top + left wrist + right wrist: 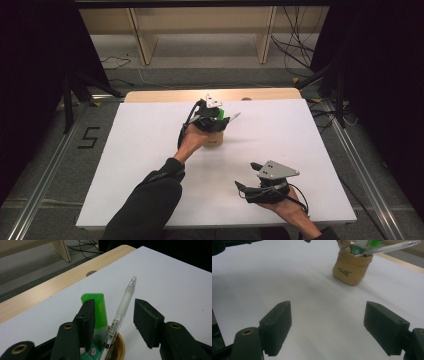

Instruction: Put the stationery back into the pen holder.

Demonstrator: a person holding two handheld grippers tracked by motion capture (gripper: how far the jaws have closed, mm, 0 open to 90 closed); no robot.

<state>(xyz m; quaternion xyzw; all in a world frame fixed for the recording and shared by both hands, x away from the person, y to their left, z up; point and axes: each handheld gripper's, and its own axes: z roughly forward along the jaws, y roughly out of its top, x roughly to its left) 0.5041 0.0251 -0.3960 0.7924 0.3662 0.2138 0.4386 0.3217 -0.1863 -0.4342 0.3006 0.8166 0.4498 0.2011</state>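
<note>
A tan pouch-shaped pen holder (214, 139) stands on the white tabletop (145, 150), a little behind its middle. It holds a green highlighter (96, 312) and a frosted clear pen (123, 305) that leans out to the right. My left gripper (219, 120) hovers right over the holder, open. In the left gripper view the pen rises between the jaws without touching them, and the highlighter rests against the left jaw. My right gripper (245, 175) is open and holds nothing, low near the front right of the table. It faces the holder (350, 268) from a distance.
A wooden strip with a round hole (91, 273) borders the far edge of the white top. Behind it stand wooden shelf legs (145, 42) and loose cables (295, 45) on the floor. Metal rails run along both sides of the table.
</note>
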